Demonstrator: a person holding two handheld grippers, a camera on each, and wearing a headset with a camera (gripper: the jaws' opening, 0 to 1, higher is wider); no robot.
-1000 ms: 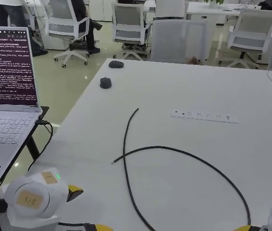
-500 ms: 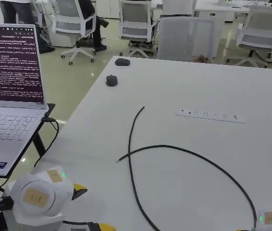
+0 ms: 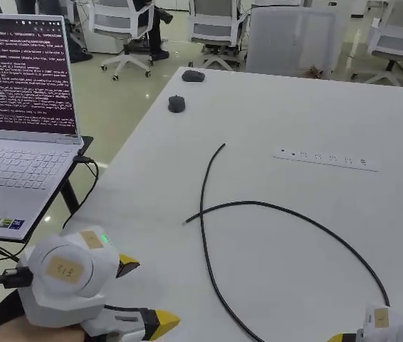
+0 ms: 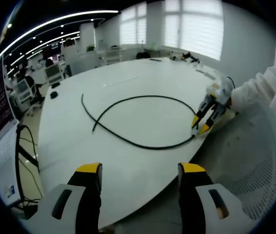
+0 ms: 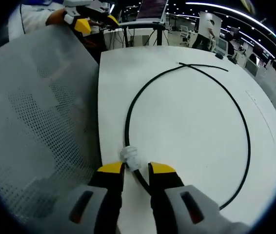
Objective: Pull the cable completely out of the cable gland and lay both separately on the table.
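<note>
Two grippers low at near edge of table (image 5: pixel 187 122). Right gripper (image 5: pixel 136 169): jaws slightly apart, straddling cable (image 5: pixel 127 117) just behind white cable gland (image 5: pixel 128 156), at 6 o'clock in right gripper view; probably lining up pinch beside gland. Left gripper (image 4: pixel 140 168): jaws wide apart, empty, off table edge, well apart from gland; likely waiting to take gland. Gland on cable, not yet pulled off. Rest of cable looped toward 12 o'clock.

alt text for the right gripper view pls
The right gripper straddles a black cable just behind its white cable gland, jaws narrowly apart, at the edge of a white table. The cable loops across the table; a grey mesh chair back lies left, the left gripper beyond.
</note>
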